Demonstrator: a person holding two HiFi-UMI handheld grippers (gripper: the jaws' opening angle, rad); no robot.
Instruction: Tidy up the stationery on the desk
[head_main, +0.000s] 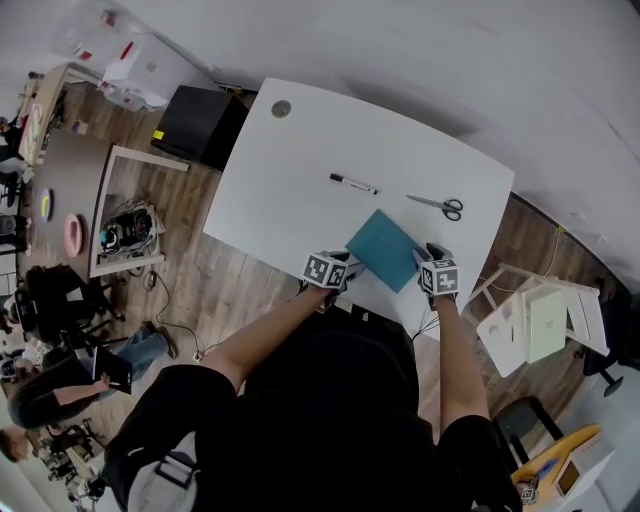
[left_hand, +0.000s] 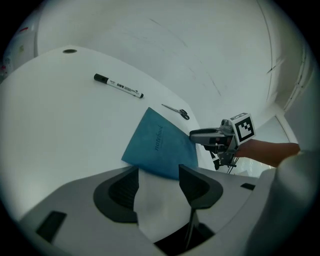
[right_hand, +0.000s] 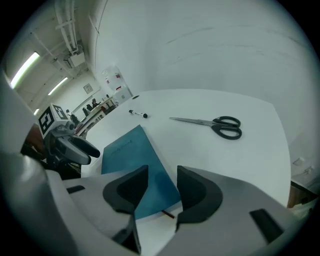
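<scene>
Flanking the teal notebook (head_main: 386, 249), the left gripper (left_hand: 158, 181) and right gripper (right_hand: 161, 185) are hovering with jaws spread, pinching nothing. The notebook is lying flat near the white surface's (head_main: 300, 170) front edge, probably just squared there, while marker (head_main: 353, 184) and scissors (head_main: 438, 205) are waiting farther back.

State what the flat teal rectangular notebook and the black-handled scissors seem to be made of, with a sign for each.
Flat teal rectangular notebook: probably matt card or leather-look cover; no glare, faint stamped title. Black-handled scissors: likely steel blades, thin, grey and glinting; handle loops look like smooth black plastic.
</scene>
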